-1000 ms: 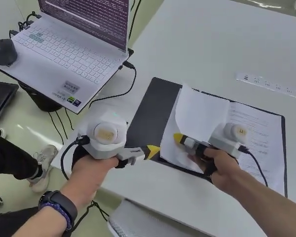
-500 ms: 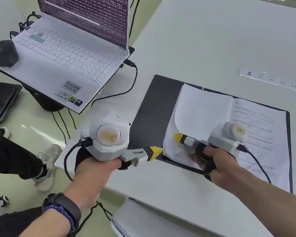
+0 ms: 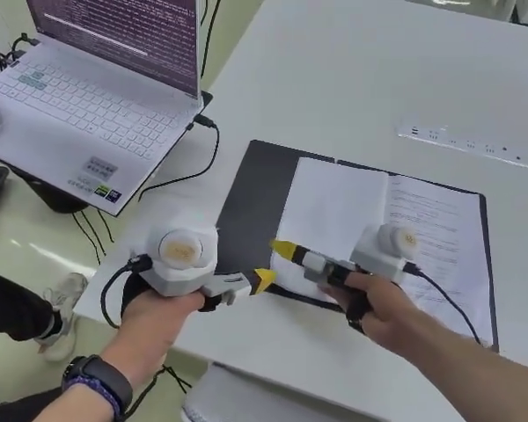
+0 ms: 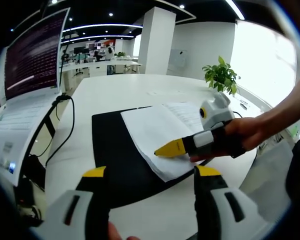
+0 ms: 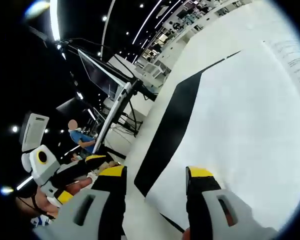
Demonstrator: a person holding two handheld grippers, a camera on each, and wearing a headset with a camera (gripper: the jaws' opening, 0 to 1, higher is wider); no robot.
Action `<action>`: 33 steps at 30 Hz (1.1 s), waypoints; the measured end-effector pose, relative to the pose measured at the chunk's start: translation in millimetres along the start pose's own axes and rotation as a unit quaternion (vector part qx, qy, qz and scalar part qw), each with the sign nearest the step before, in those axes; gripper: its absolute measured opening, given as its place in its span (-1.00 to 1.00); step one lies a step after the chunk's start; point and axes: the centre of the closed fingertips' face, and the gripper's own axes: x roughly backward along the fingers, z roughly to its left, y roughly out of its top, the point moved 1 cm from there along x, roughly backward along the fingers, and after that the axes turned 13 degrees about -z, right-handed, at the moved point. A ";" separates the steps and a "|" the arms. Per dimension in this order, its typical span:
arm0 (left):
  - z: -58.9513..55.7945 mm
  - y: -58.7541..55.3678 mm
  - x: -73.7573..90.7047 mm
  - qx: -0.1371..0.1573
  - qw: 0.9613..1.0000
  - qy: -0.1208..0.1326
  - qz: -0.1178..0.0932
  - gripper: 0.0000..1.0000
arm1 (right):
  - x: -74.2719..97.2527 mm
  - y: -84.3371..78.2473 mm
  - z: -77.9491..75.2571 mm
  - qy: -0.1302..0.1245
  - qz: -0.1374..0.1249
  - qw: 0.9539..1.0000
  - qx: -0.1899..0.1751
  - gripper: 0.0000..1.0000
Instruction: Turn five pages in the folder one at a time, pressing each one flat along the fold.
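White workbench [image 3: 352, 79] bearing the open folder [image 3: 251, 198]. We hold the right gripper [image 3: 284, 251], jaws apart and empty, low over its blank page [image 3: 334, 211]; the left gripper [image 3: 262, 280], likewise agape, hovers beside the cover's near edge. Pressing off the fold may crease the page or slide the folder.

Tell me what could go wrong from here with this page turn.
The right gripper sits at the outer edge of the turned page, not its fold; lifted now, it may spring back.
Its jaws stand open over the sheet, so dragging might wrinkle it.
The folder lies near the table edge; a hard push may slide it.
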 end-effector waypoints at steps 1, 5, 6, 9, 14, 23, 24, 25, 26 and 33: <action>-0.9 -0.4 -1.2 -0.001 1.000 -0.002 0.001 0.37 | 2.9 1.2 1.0 0.002 -0.003 1.000 0.003 -0.06; -4.5 1.2 -4.9 -0.005 1.000 -0.010 0.000 0.36 | 16.9 7.2 1.2 0.006 -0.009 1.000 0.016 -0.07; -5.0 1.3 -5.4 -0.005 1.000 -0.011 0.000 0.36 | 20.1 8.6 2.2 0.007 -0.010 1.000 0.020 -0.06; -7.5 2.2 -7.3 -0.005 1.000 -0.015 0.001 0.35 | 32.0 13.4 3.7 0.012 -0.008 0.999 0.044 -0.04; -10.0 1.1 -11.7 -0.005 1.000 -0.023 0.003 0.32 | 53.1 20.6 4.6 0.013 -0.013 0.998 0.065 -0.02; -15.0 -5.3 -24.6 -0.005 0.999 -0.036 0.009 0.23 | 86.5 41.0 -5.6 -0.009 -0.045 0.996 0.078 -0.04; -15.9 -5.2 -26.5 -0.004 0.999 -0.037 0.009 0.21 | 90.1 42.7 -6.9 -0.011 -0.048 0.996 0.078 -0.04; -17.3 -4.7 -28.3 -0.003 0.999 -0.038 0.009 0.19 | 92.0 43.3 -8.3 -0.013 -0.049 0.996 0.077 -0.04; -19.2 -4.0 -31.4 -0.002 0.999 -0.041 0.008 0.16 | 94.8 43.8 -10.9 -0.017 -0.049 0.996 0.078 -0.05; -27.8 -5.1 -49.5 -0.007 0.998 -0.057 0.012 -0.05 | 107.6 48.0 -21.5 -0.030 -0.058 0.995 0.073 -0.10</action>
